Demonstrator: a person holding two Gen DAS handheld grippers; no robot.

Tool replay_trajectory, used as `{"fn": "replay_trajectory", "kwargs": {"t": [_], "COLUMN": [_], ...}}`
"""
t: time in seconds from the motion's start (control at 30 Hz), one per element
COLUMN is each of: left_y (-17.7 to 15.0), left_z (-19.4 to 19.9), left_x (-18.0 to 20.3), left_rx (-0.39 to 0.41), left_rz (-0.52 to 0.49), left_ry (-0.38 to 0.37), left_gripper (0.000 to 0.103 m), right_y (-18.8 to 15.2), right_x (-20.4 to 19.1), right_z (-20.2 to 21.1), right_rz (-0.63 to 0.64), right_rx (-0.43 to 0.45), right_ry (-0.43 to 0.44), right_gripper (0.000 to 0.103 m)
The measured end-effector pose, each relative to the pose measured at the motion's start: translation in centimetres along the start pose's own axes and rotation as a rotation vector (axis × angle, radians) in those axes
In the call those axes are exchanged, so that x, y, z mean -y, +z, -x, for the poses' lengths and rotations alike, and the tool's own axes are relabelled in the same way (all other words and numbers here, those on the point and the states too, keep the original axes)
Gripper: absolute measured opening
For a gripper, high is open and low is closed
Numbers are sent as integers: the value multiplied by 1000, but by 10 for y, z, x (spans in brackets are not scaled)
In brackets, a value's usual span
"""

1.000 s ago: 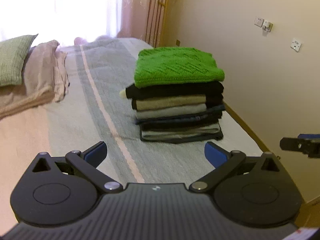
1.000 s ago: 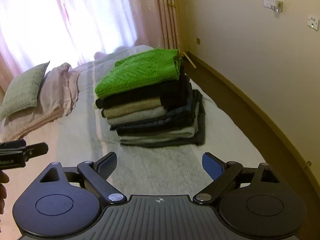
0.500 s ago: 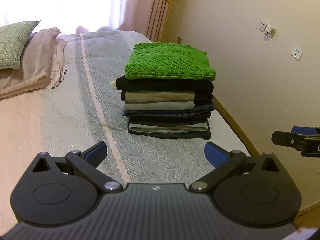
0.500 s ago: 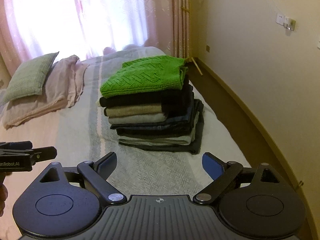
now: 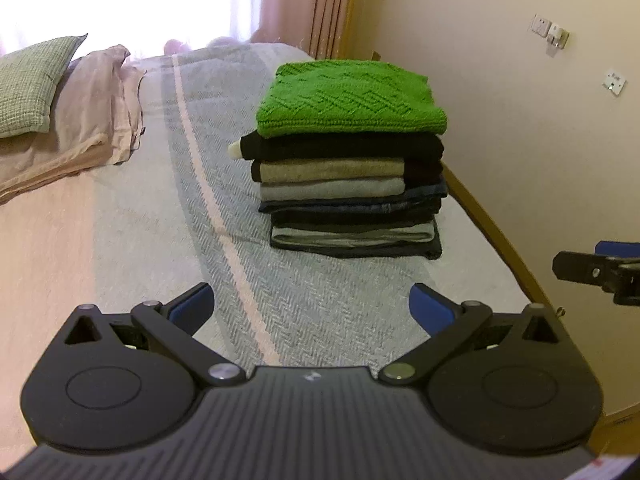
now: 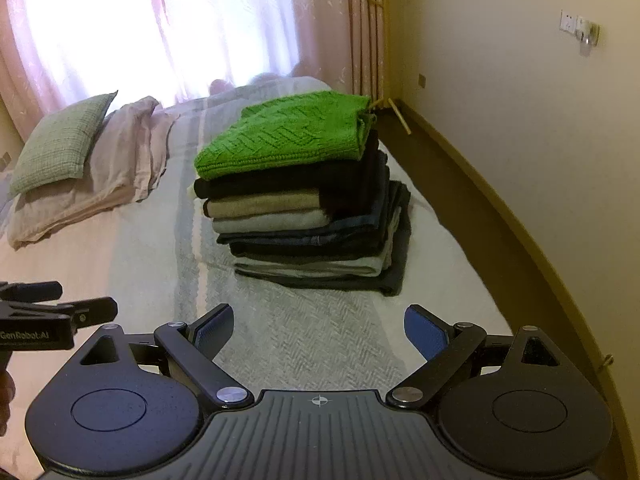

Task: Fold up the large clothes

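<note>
A stack of folded clothes (image 5: 352,196) (image 6: 308,232) stands on the bed (image 5: 168,208) (image 6: 320,332), with a green knit sweater (image 5: 352,100) (image 6: 288,132) on top and black, beige, grey and dark blue pieces under it. My left gripper (image 5: 312,306) hangs open well short of the stack, nothing between its blue pads. My right gripper (image 6: 318,328) is open too, empty, also short of the stack. The right gripper's tip (image 5: 592,270) shows at the right edge of the left wrist view. At the left edge of the right wrist view the left gripper (image 6: 48,316) shows.
A green cushion (image 5: 32,84) (image 6: 60,144) and pink pillows (image 5: 80,120) (image 6: 112,168) lie at the bed's far left. A cream wall (image 5: 540,140) with sockets runs along the right. Dark floor (image 6: 460,184) separates bed and wall. Pink curtains (image 6: 200,28) hang behind.
Both grippers have drawn back and risen a little from the stack, which now sits more centred in each view. Both stayed open and empty.
</note>
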State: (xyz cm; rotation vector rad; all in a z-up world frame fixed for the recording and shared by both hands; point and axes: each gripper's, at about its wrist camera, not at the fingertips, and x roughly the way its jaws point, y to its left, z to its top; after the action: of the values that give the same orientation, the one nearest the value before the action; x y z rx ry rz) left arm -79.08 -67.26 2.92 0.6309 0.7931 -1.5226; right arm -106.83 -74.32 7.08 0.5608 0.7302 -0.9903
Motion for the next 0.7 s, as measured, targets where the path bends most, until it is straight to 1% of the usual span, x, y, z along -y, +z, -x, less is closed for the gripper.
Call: {"fn": "replay_trajectory", "kwargs": {"t": [0.37,0.7], "left_y": [0,0], "left_z": [1,5], "left_x": [-1,-9], "left_rx": [-13,-14], "left_rz": [1,25], "left_ry": [29,33], "left_gripper": [102,102], "right_y": [3,7], "right_x": [-12,-25], "right_z": [-5,-12], "right_rz": [15,27], "right_rx": [-3,-6], "right_ry": [20,29], "right_gripper": [90,90]}}
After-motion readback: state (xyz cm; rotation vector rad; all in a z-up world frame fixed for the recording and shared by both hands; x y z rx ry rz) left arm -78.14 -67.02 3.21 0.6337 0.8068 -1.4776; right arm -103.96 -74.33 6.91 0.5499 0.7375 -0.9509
